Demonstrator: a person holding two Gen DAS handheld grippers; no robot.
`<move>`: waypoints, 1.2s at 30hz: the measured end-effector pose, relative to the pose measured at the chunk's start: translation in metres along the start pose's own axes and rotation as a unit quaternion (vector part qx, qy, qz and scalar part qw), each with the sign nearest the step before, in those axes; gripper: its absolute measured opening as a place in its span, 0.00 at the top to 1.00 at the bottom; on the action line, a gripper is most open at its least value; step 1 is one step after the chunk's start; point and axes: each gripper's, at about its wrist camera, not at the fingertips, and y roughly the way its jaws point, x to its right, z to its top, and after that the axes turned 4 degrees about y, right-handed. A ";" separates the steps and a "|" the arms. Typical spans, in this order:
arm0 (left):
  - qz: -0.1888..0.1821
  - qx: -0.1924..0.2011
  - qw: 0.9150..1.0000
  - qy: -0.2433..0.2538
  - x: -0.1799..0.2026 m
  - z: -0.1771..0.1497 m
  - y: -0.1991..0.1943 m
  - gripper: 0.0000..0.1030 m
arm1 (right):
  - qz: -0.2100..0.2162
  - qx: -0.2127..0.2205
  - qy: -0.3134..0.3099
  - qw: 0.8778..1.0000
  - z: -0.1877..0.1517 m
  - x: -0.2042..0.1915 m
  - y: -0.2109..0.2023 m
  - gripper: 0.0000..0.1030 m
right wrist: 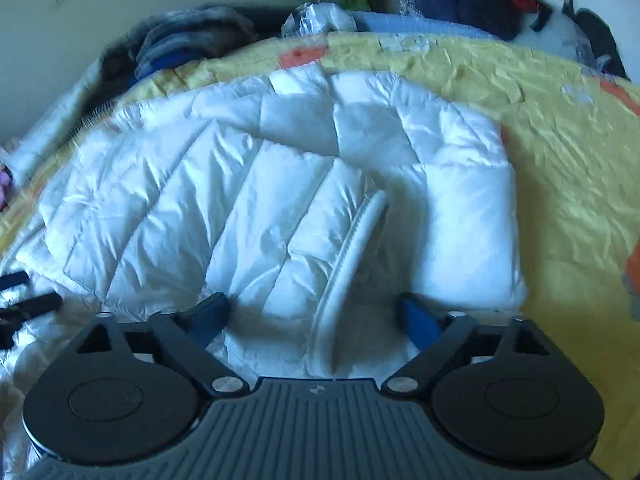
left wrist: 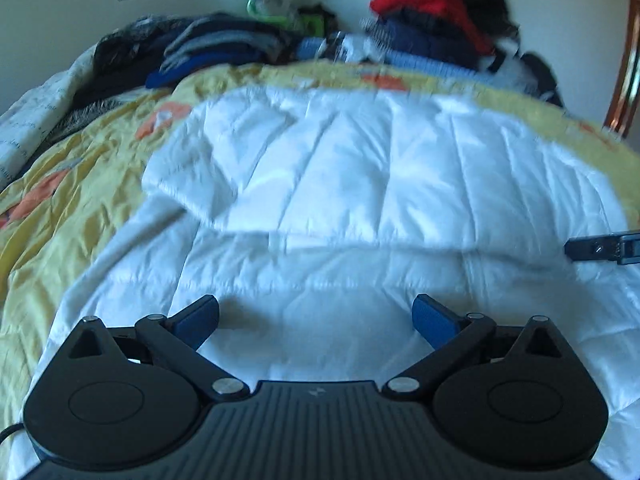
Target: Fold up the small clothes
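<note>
Folding the white puffy jacket on the bed

Our white puffy jacket [right wrist: 280,184] lies spread on the yellow bedspread [right wrist: 568,152], one side already folded over. Our left claw [left wrist: 316,320] and right claw [right wrist: 316,316] both hang wide open above it, holding nothing. Next we think we must pinch an edge, maybe by the zipper strip [right wrist: 352,248], and fold again.

- The white quilted jacket [left wrist: 360,168] runs under the left gripper's body and past the bottom edge; its lower part is hidden.
- Piled clothes [left wrist: 432,12] behind are blurred; single garments cannot be told apart.
- The right gripper [left wrist: 604,246] shows only as a tip, cut off at the right edge.
</note>
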 end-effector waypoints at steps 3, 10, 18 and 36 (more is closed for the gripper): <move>0.006 0.004 1.000 -0.002 -0.001 -0.004 -0.016 0.00 | -0.015 0.003 0.013 1.000 -0.001 -0.004 -0.010 0.12; 0.028 -0.002 0.999 -0.015 -0.008 -0.014 -0.042 0.00 | 0.056 0.074 0.065 0.994 -0.044 -0.002 -0.092 0.10; 0.027 -0.002 1.000 -0.013 -0.009 -0.034 -0.067 0.00 | 0.043 0.044 0.133 0.989 -0.119 0.020 -0.145 0.09; -0.071 0.018 0.953 -0.294 -0.157 -0.141 -0.143 0.00 | 0.043 -0.008 0.153 0.987 -0.193 0.010 -0.180 0.00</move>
